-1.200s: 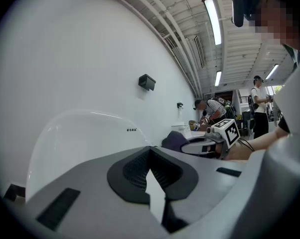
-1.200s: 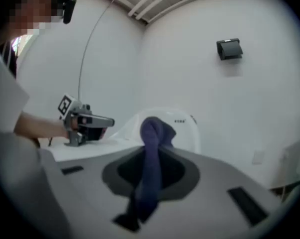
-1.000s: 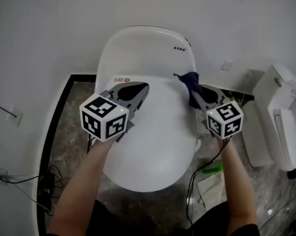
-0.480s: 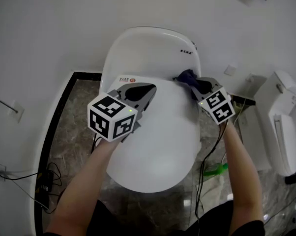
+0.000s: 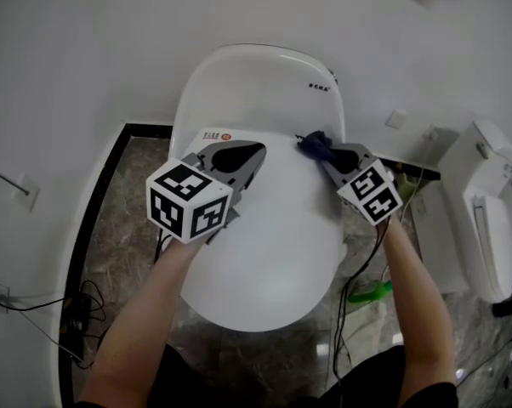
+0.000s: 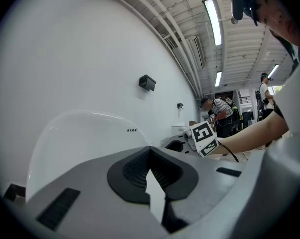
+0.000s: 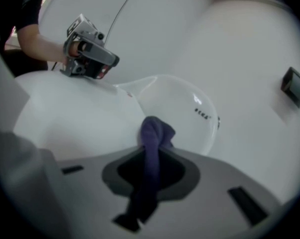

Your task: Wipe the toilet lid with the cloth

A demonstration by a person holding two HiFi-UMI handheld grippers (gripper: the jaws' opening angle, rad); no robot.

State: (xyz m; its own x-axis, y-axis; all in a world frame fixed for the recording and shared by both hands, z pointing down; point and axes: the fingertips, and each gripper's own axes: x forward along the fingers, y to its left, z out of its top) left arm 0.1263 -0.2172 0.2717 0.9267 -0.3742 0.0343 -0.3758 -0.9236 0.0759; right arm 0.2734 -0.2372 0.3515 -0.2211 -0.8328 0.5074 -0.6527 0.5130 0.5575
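Right gripper [image 5: 322, 152] has nudged a bit left since a moment ago, jaws pinching the dark blue cloth [image 5: 313, 142], which is bunched up against the back right of the toilet lid [image 5: 273, 245]. Left gripper [image 5: 254, 155] has its jaws pressed together, nothing in them, over the lid's back left.

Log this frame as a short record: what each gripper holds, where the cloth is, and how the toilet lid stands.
left gripper: jaws shut, nothing between them, over the lid's rear left
right gripper: shut on the cloth
cloth: dark blue, bunched, at the lid's rear right edge
toilet lid: white, closed
cloth touching lid: cannot tell
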